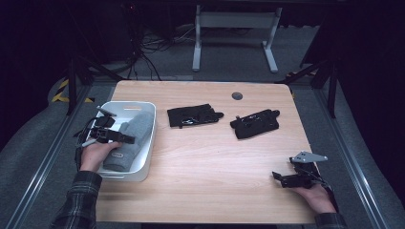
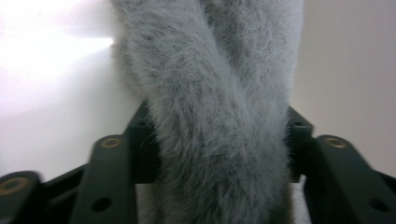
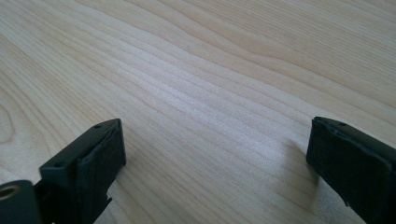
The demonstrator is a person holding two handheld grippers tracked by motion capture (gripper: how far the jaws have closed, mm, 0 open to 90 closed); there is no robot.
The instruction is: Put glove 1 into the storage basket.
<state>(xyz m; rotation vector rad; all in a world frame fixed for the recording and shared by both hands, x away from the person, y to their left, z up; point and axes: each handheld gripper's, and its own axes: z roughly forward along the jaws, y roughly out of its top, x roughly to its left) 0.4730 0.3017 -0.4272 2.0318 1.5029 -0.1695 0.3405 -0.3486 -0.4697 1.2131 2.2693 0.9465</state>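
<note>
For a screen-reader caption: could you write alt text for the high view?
A person's left tongs reach into a white bin at the table's left, over grey fuzzy mittens. Two black gloves lie mid-table, and the right tongs rest near the table's front right corner.

The high view looks down over the pale wooden table (image 1: pixel 205 157); the left gripper view presses close on a fuzzy grey mitten (image 2: pixel 219 116); the right gripper view skims that tabletop.

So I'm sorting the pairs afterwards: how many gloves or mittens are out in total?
3. A fluffy grey mitten lies in the white plastic bin at the left; two black gloves lie on the wooden table, one centre, one right of it. More may hide under the mitten.
</note>
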